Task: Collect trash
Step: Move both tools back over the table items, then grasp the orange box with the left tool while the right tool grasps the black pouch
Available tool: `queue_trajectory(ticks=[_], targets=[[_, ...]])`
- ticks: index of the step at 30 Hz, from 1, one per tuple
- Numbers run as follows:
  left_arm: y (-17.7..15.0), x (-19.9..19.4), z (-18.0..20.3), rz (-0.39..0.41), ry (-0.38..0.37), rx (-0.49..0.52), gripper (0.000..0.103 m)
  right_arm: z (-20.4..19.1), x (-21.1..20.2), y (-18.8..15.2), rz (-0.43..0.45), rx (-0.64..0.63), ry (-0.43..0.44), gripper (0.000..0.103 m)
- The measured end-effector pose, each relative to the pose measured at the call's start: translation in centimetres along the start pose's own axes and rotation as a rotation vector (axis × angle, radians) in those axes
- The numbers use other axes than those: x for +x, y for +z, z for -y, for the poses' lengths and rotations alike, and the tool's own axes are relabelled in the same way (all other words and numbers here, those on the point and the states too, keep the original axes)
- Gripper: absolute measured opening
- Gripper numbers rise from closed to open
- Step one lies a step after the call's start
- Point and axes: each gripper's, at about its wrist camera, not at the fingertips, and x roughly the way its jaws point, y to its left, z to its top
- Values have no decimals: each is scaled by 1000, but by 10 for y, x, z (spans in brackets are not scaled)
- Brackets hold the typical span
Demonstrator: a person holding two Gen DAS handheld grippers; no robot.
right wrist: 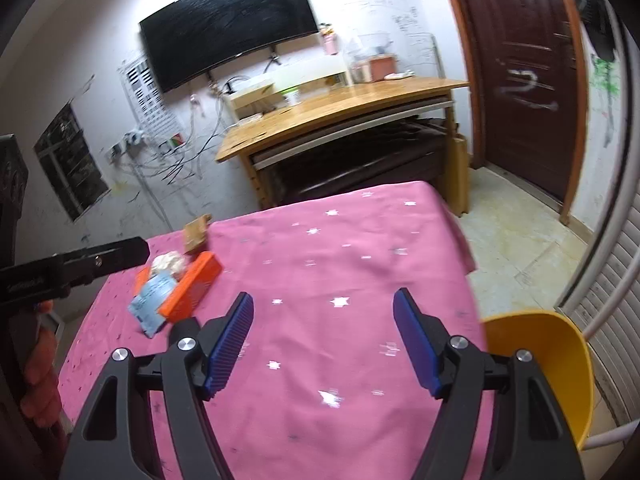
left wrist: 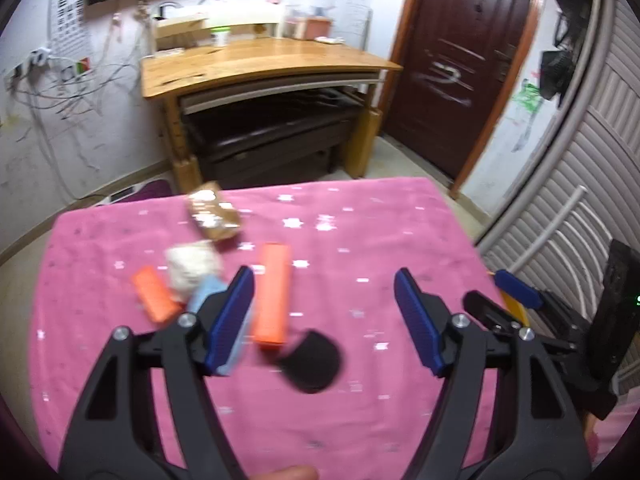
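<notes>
Trash lies on the pink star-patterned tablecloth point(left wrist: 360, 248): a brown wrapper point(left wrist: 214, 216), a crumpled white paper ball point(left wrist: 192, 266), a small orange box point(left wrist: 156, 300), a long orange box point(left wrist: 273, 294), a light blue packet point(left wrist: 206, 292) and a black round piece point(left wrist: 312, 362). My left gripper point(left wrist: 324, 320) is open above the cloth, with the long orange box and black piece between its fingers. My right gripper point(right wrist: 323, 342) is open and empty over bare cloth point(right wrist: 340, 240). The pile shows to its left: the long orange box point(right wrist: 192, 286), blue packet point(right wrist: 152, 300), paper ball point(right wrist: 168, 262), brown wrapper point(right wrist: 196, 234).
A yellow bin point(right wrist: 540, 364) stands at the table's right edge, just right of my right gripper. The other gripper point(left wrist: 516, 290) shows at the right in the left wrist view. A wooden desk point(left wrist: 264, 68), a wall TV point(right wrist: 228, 20) and a dark door point(left wrist: 464, 60) are beyond.
</notes>
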Motion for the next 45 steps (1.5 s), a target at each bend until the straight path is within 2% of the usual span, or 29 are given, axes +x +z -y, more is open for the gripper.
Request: queue_trajectory(ticks=[5,9,19,31,39,45], targets=[[-1,-5,-42,-2,78,-40,73,-32,15,1,-29,-54,39,72],[-3,0,-78,-33,137,-90,73,-61,30,-1,-61,-110,76,72],[-15,21,-130,-118,173,-185,73,-102,57,-10,-137,-193,115,73],[-15,49,-142,-184,199,-192,73,-119,69,-15,-181,-249,135,74],[-9,54,-140,-190,193,-206,73,-122,72,-20,-201,-268,142,74],[-11,56,-133,-196,239,-180,73,-123,73,-22,-221,-281,139,74]])
